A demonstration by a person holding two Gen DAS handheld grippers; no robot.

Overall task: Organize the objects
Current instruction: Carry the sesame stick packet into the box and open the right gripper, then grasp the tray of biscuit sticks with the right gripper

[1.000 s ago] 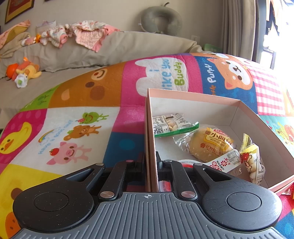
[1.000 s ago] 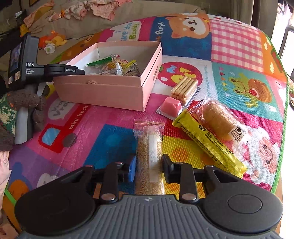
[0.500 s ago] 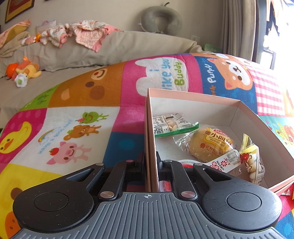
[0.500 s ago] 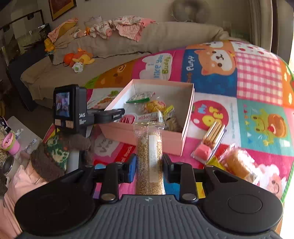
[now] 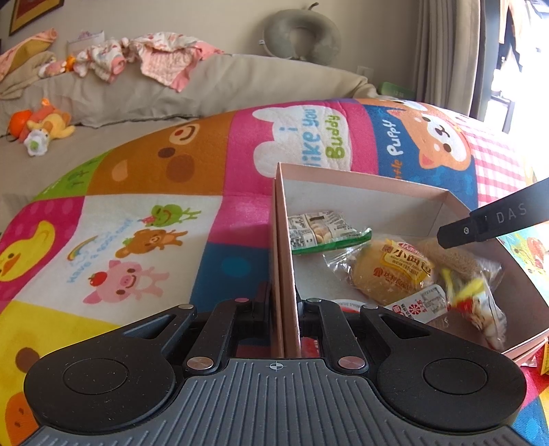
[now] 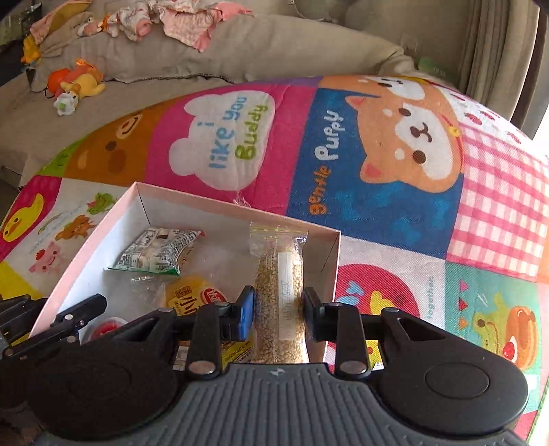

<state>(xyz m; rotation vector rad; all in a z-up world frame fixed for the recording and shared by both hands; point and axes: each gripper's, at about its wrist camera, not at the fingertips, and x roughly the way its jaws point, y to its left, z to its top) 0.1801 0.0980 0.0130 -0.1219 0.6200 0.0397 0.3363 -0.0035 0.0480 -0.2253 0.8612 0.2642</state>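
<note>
A pink cardboard box (image 5: 360, 178) sits on a colourful cartoon play mat. My left gripper (image 5: 284, 305) is shut on the box's near wall (image 5: 286, 274). Inside lie a green-edged snack packet (image 5: 322, 231), a wrapped yellow bun (image 5: 391, 271) and other wrapped snacks. My right gripper (image 6: 278, 308) is shut on a clear packet of grain bar (image 6: 279, 291) and holds it over the box's right side (image 6: 329, 264). The right gripper's finger (image 5: 494, 223) shows over the box in the left wrist view.
The play mat (image 6: 377, 154) covers the surface around the box. A beige sofa (image 5: 171, 89) with clothes and plush toys (image 5: 41, 127) stands behind. A grey neck pillow (image 5: 302, 32) rests on its back. A curtain (image 5: 446, 51) hangs at the right.
My right gripper has carried the grain bar packet from the mat up and over the box. My left gripper has stayed clamped on the box wall.
</note>
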